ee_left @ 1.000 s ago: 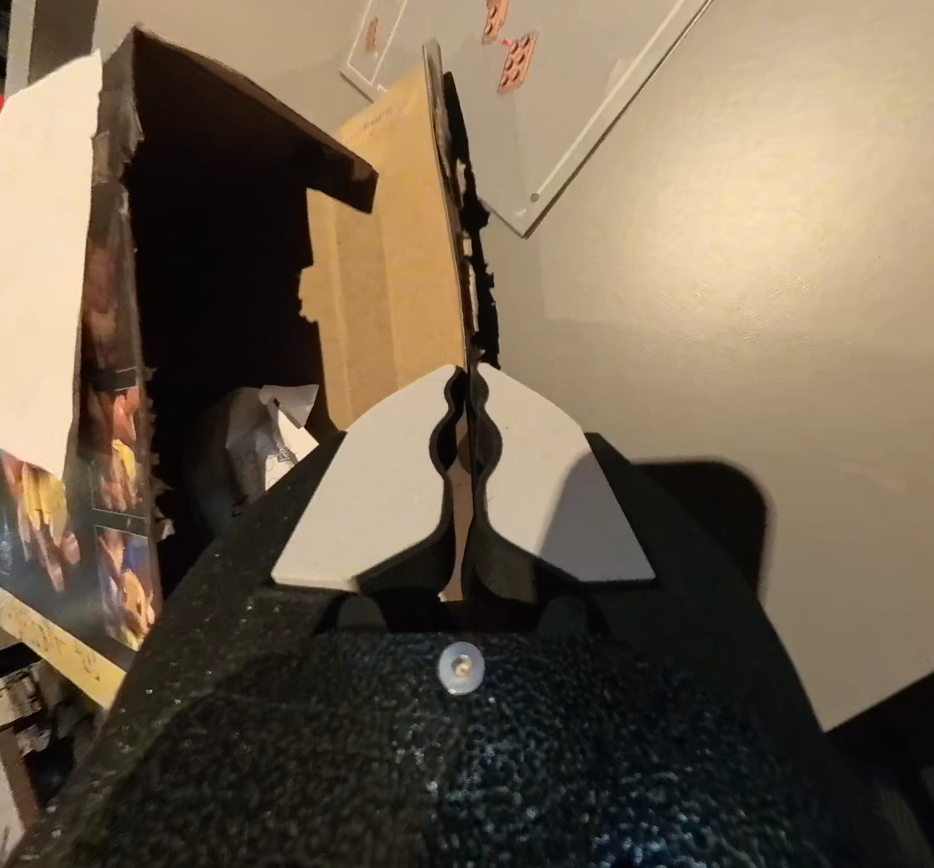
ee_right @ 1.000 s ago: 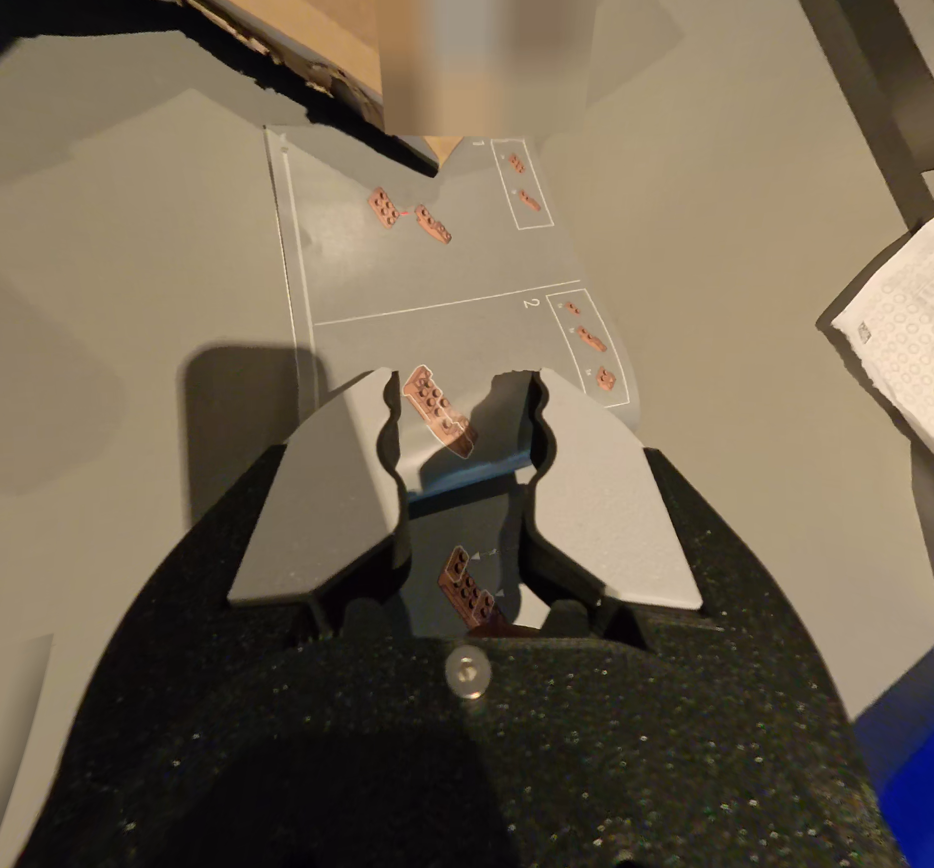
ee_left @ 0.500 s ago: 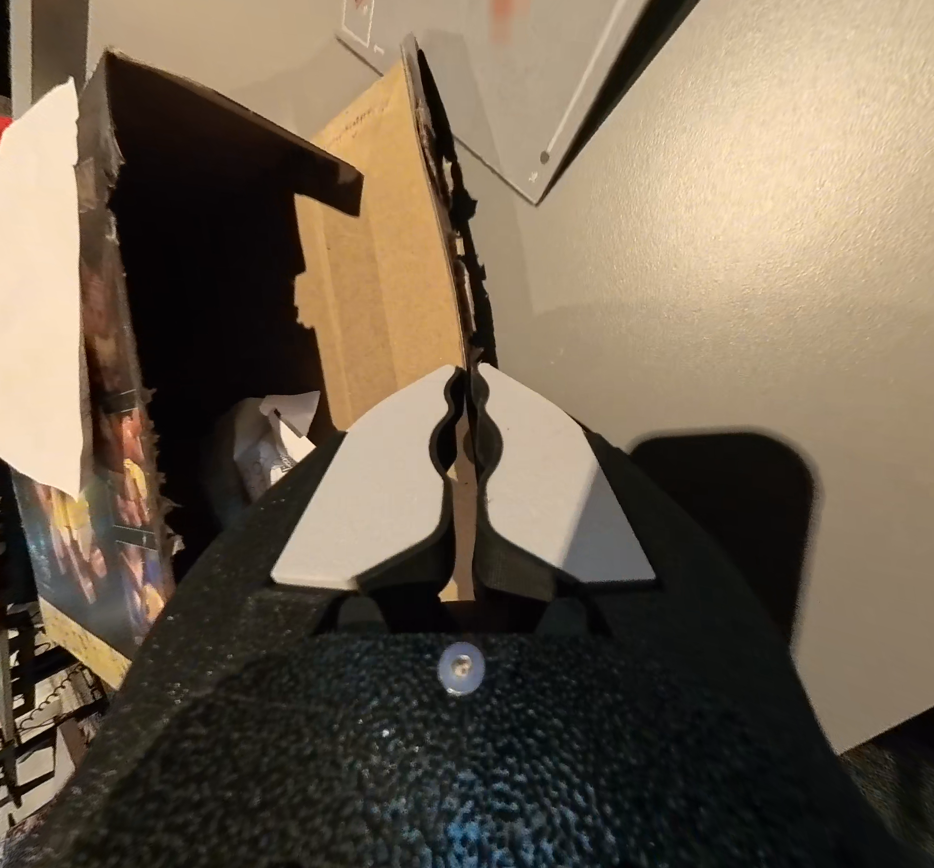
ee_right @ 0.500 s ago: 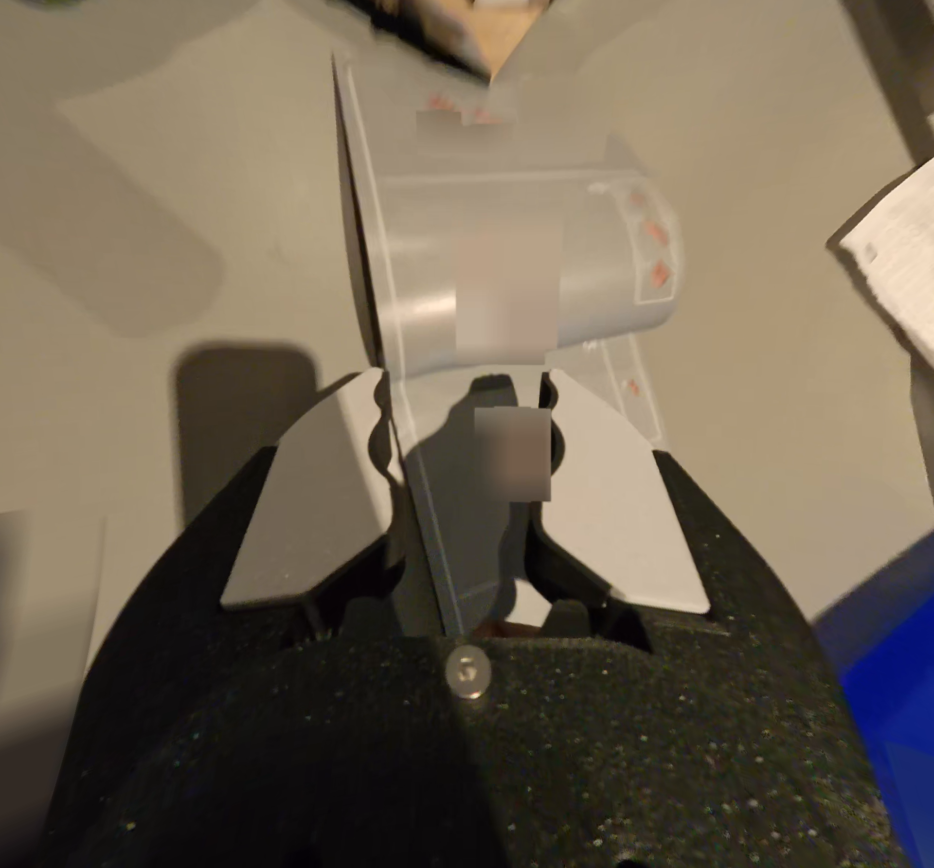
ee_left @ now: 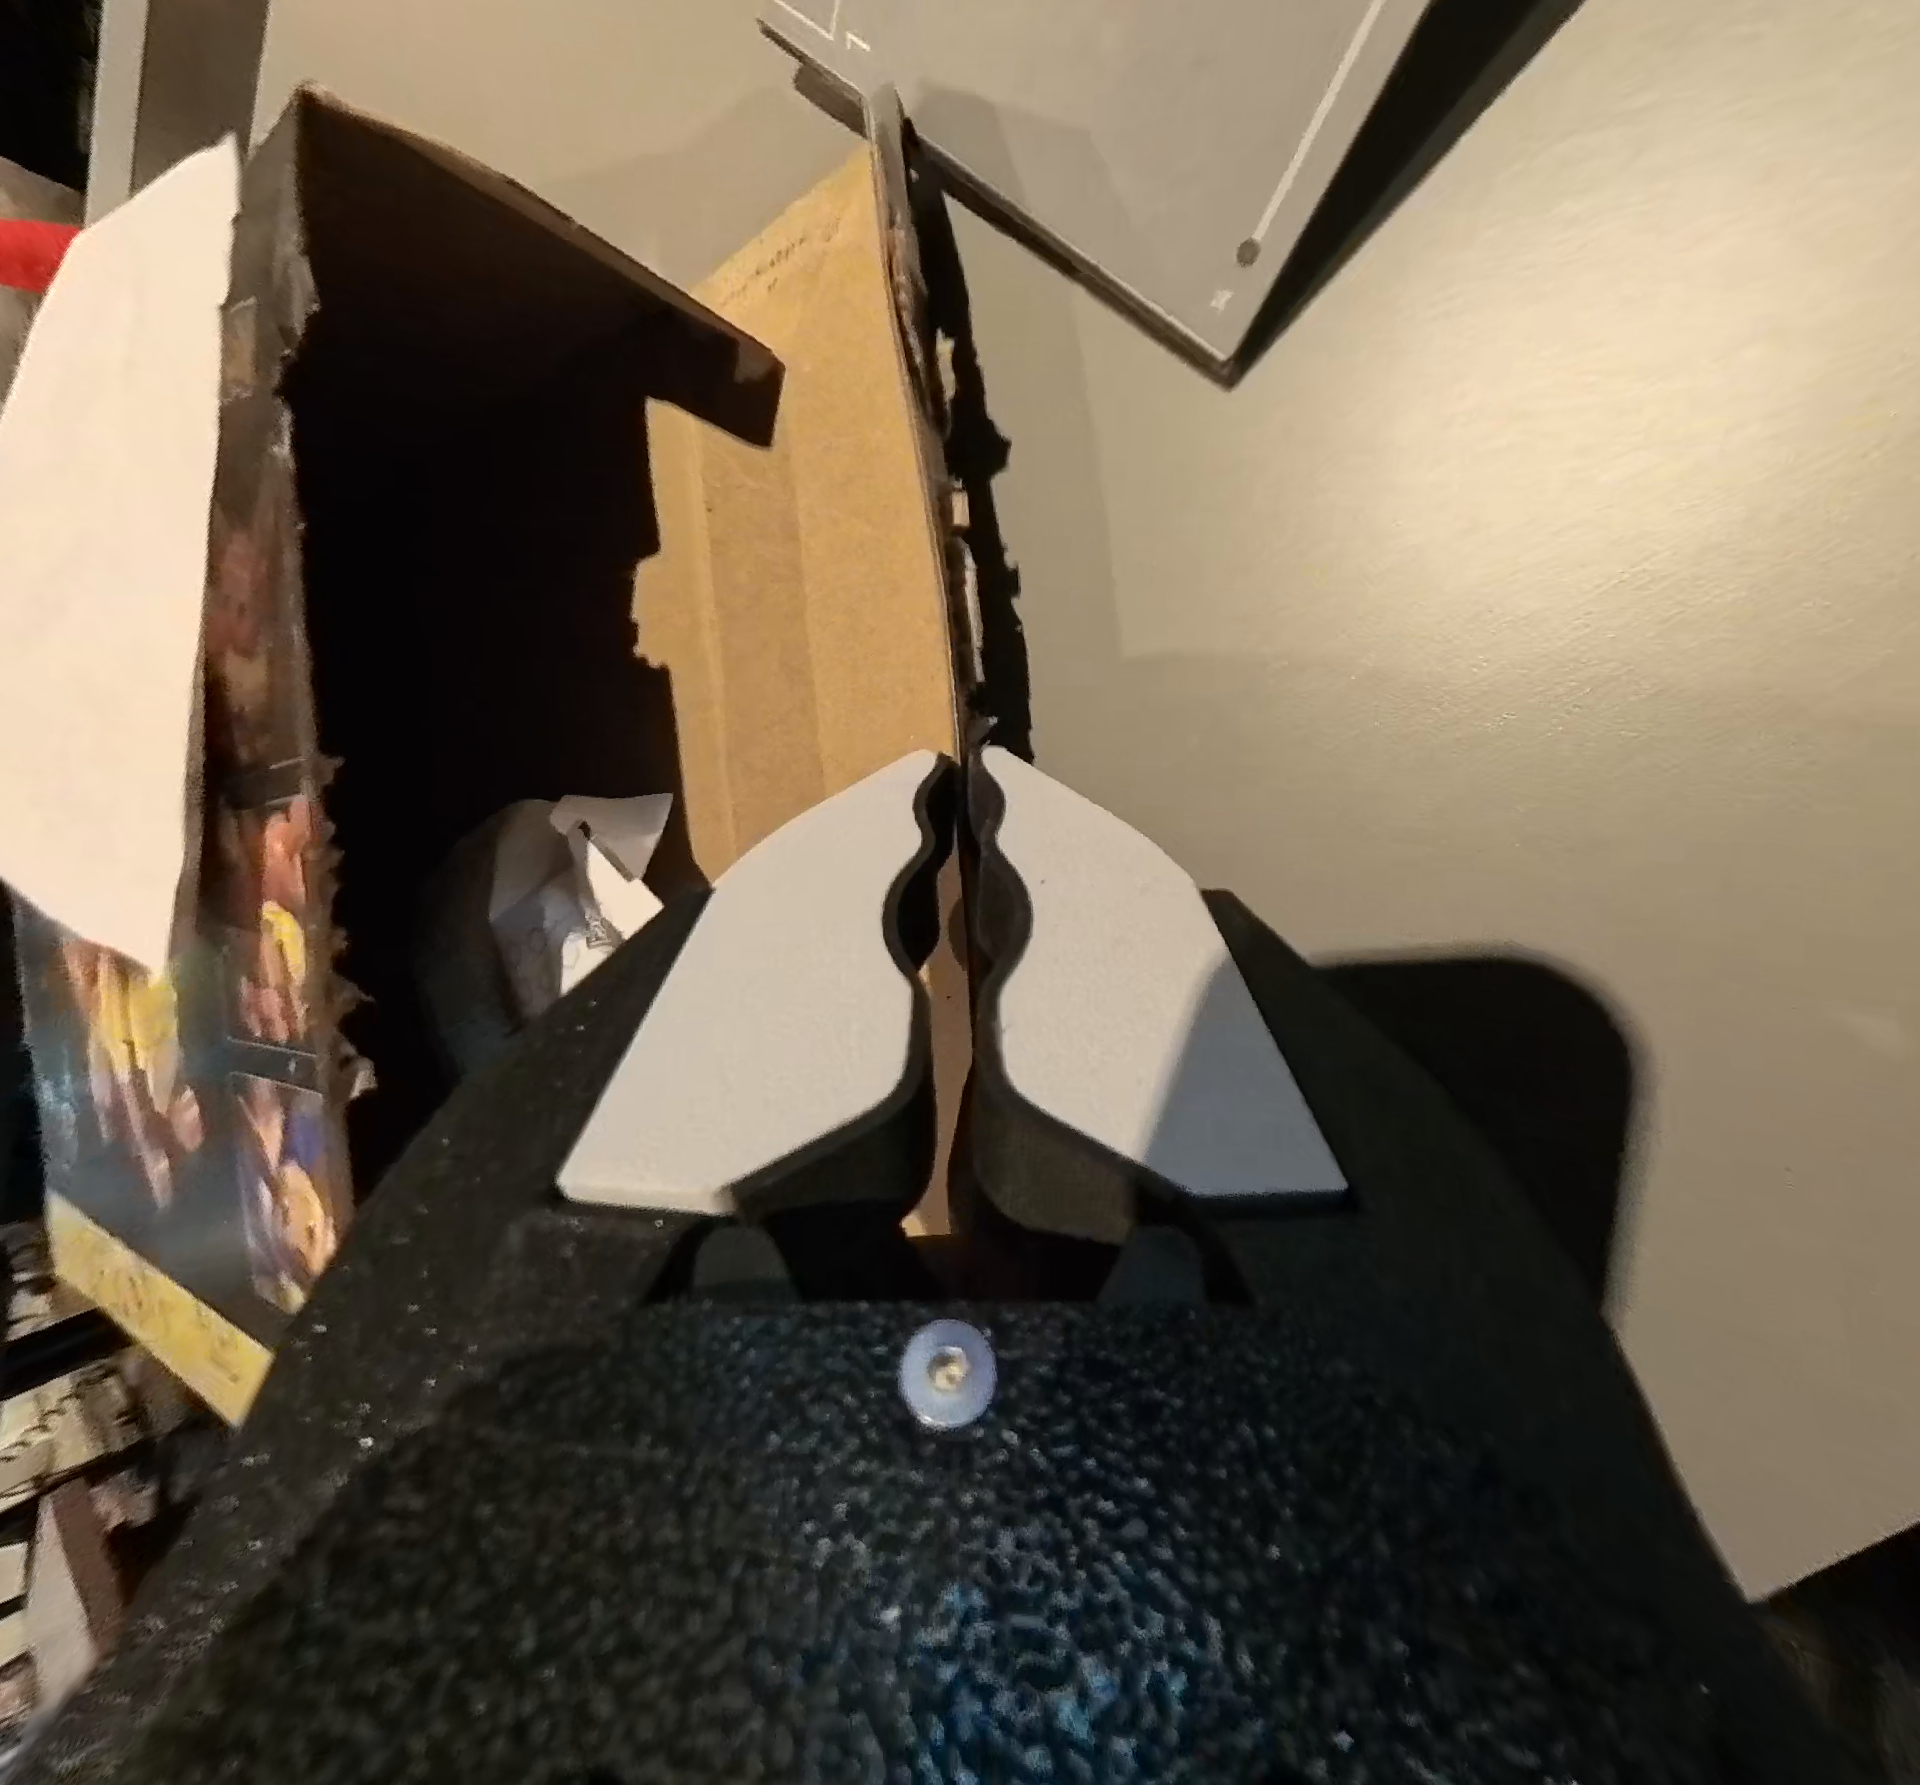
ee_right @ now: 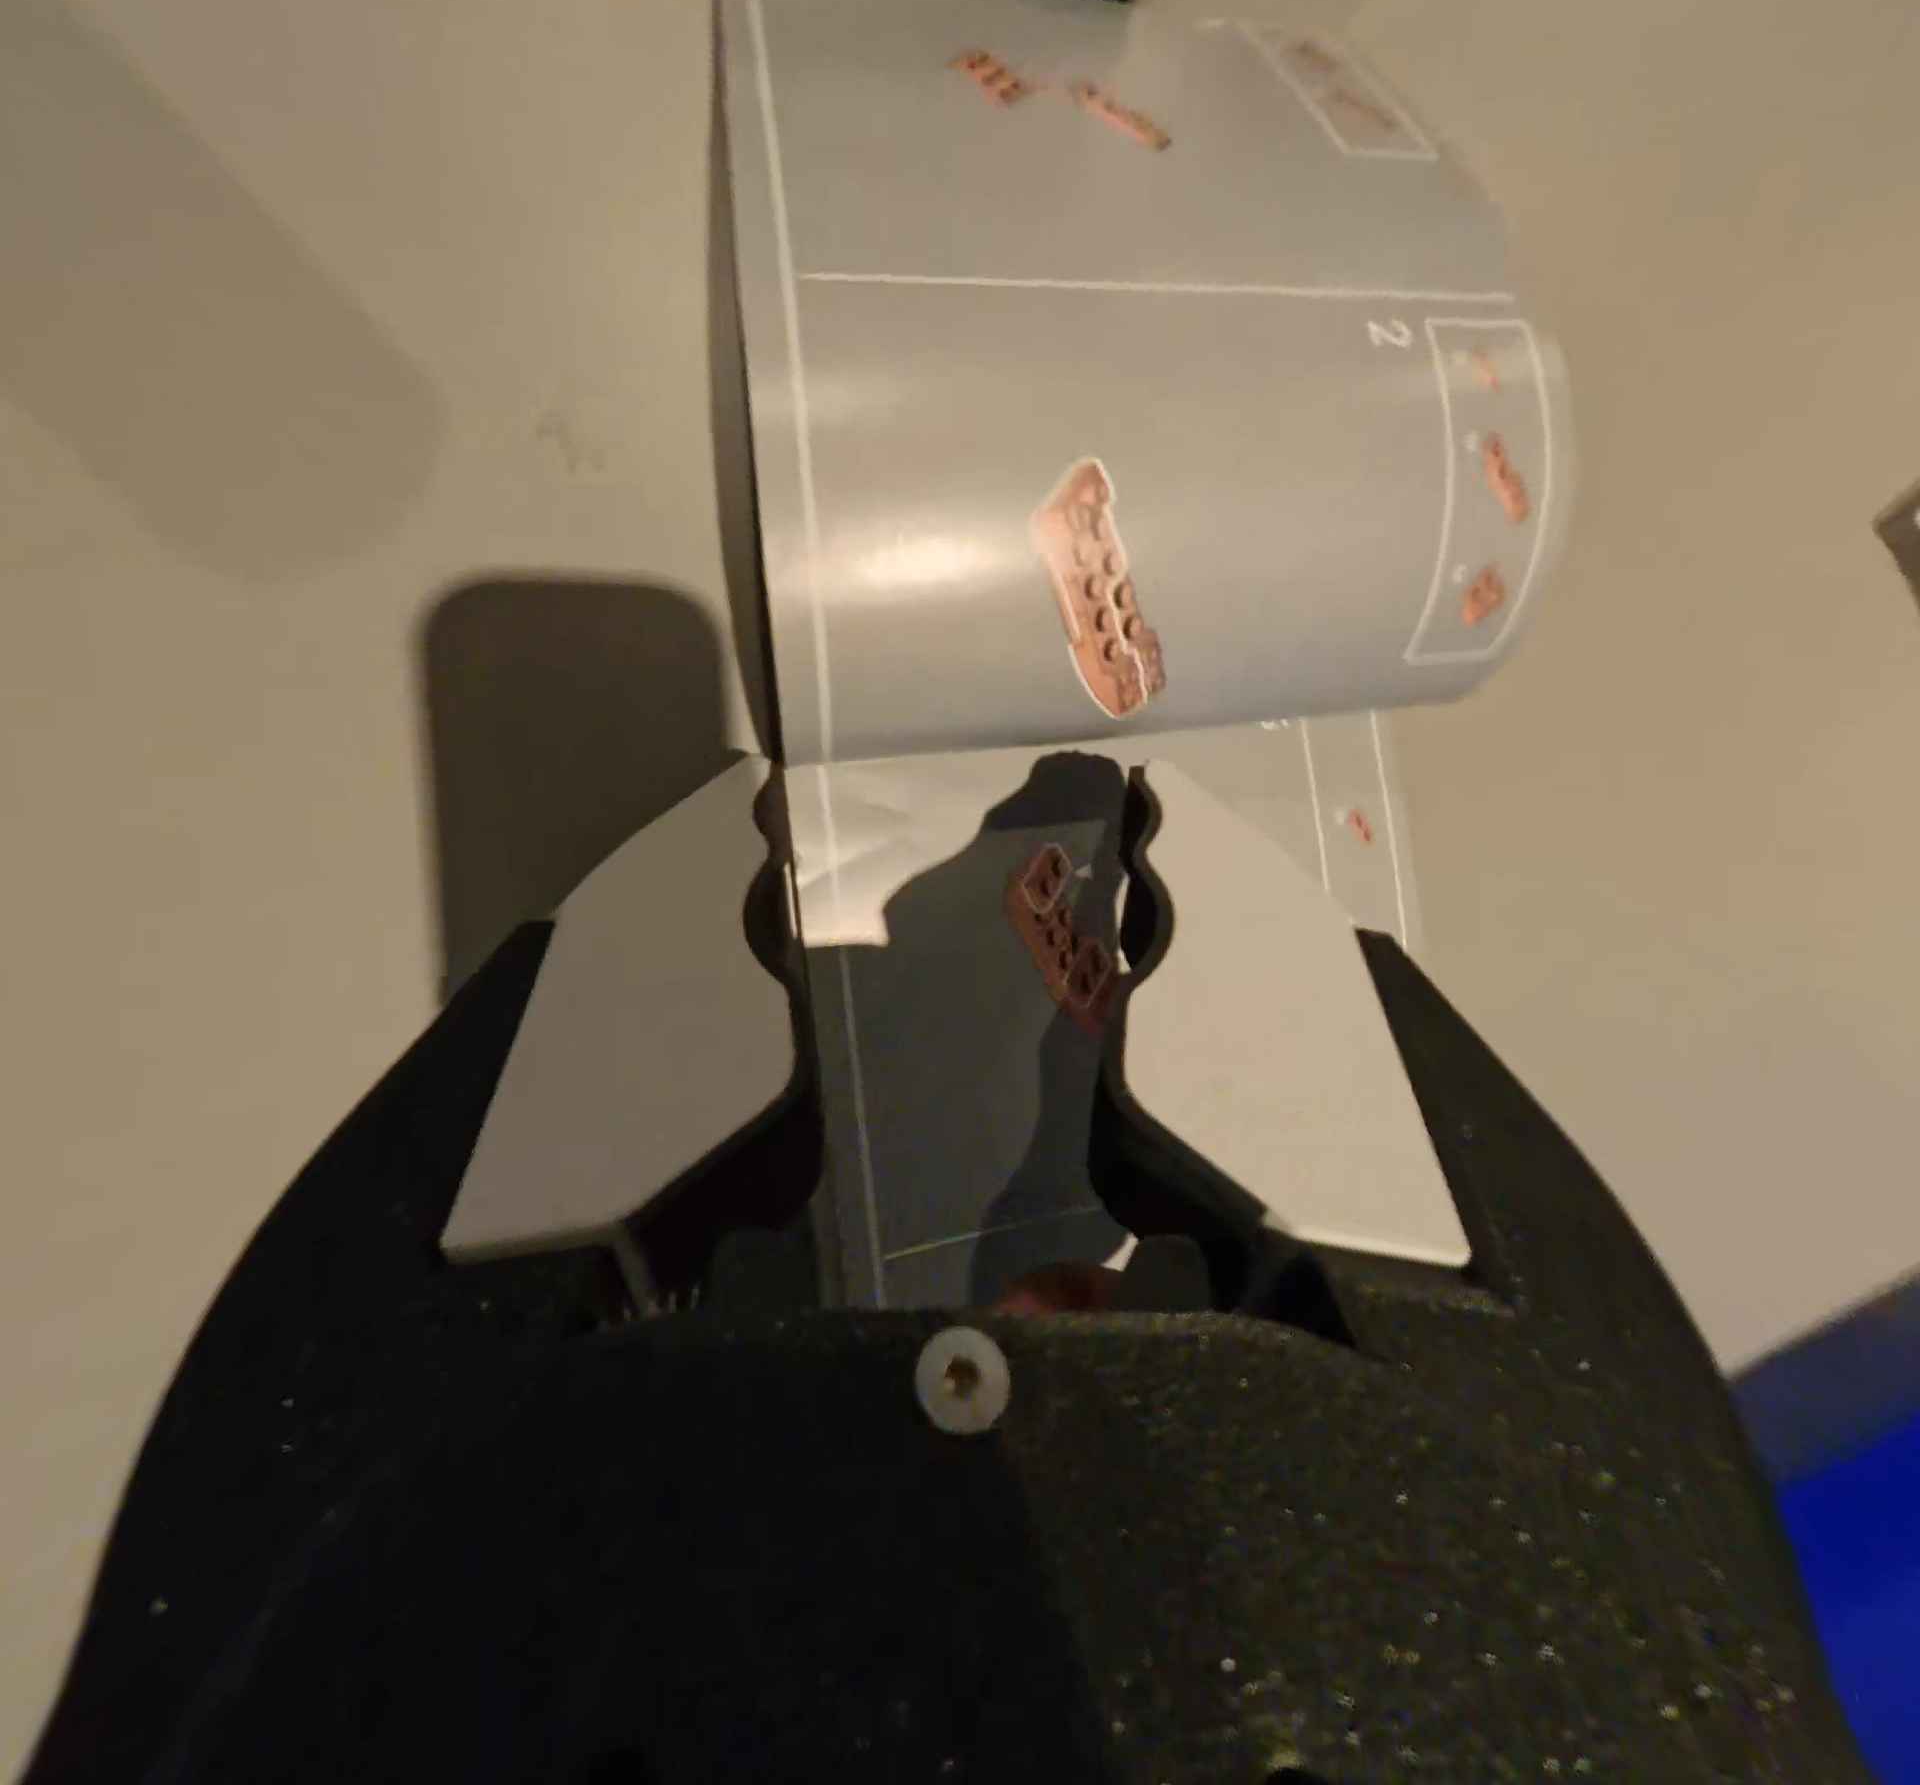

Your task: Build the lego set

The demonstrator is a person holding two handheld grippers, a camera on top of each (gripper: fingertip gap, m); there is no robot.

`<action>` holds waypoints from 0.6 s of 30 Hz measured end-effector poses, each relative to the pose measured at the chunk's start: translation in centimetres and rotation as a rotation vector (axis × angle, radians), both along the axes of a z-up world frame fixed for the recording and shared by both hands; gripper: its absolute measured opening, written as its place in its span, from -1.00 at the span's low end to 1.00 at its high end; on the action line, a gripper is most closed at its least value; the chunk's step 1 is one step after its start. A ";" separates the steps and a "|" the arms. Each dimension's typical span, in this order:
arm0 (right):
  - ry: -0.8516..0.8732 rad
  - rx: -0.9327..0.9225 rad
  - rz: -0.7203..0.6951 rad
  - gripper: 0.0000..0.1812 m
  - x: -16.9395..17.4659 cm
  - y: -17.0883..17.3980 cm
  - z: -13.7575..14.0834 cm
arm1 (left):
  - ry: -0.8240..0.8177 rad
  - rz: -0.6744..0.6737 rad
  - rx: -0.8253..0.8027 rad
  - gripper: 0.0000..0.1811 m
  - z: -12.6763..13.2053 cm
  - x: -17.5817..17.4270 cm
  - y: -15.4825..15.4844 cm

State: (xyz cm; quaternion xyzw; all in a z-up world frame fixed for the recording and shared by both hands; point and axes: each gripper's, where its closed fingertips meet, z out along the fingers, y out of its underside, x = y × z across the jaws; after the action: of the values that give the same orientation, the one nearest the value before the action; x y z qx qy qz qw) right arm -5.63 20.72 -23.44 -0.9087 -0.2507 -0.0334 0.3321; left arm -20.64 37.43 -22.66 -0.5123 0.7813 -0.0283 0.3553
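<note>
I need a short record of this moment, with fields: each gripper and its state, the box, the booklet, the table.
left gripper: shut on a cardboard flap of the box
box: torn open, a crumpled white bag inside
right gripper: open, over the booklet
instruction booklet: grey, one page curled up off the rest
table: light grey surface under the booklet

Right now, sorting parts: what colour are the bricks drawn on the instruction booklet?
Reddish-brown, on the grey instruction booklet; right wrist view shows it best.

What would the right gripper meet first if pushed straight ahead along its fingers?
Probably the curled page of the instruction booklet, arching just beyond the open right gripper; the booklet already lies between its fingers. Depth is unclear.
</note>
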 end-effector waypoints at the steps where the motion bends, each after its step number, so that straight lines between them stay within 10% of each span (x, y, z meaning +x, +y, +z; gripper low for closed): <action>1: 0.009 -0.005 0.016 -0.32 0.1 0.2 0.0 | -0.009 0.004 -0.008 -0.99 0.1 0.0 0.1; 18: -0.101 -0.174 0.275 -0.32 3.7 4.2 -0.1 | -0.147 0.101 -0.053 -0.99 2.1 -0.1 3.0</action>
State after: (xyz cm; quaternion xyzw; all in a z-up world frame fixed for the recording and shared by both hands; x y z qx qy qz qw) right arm -1.94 24.97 -23.59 -0.8882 -0.3913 -0.0114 0.2406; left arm -20.75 40.47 -20.58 -0.5568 0.7252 -0.0684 0.3991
